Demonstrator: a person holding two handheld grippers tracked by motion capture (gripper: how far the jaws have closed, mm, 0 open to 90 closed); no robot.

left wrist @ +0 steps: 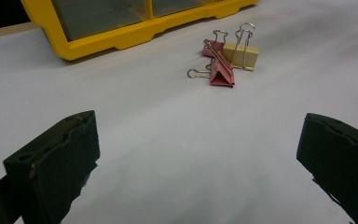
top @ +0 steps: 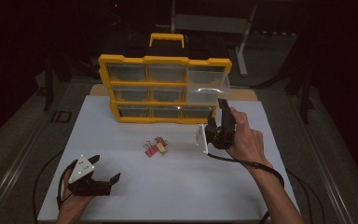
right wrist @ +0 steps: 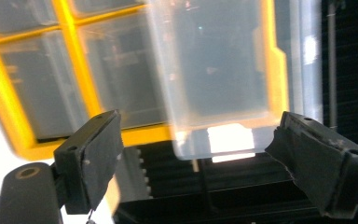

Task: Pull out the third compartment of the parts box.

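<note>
A: The left claw (top: pixel 103 171) idles near the table's (top: pixel 177 186) front edge, jaws spread wide, holding nothing. Farther in lie the binder clips (top: pixel 154 147).

B: And beyond them, the right claw (top: pixel 220 116)?

A: Wide open, nothing gripped, just before the pulled-out drawer (top: pixel 207 87) of the yellow organizer (top: pixel 164 60). I'd fetch a clip, then drop it in.

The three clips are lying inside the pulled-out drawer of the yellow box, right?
Not quite. The three clips lie on the white table, in front of the yellow box. The high view shows them there, well clear of the pulled-out drawer.
</note>
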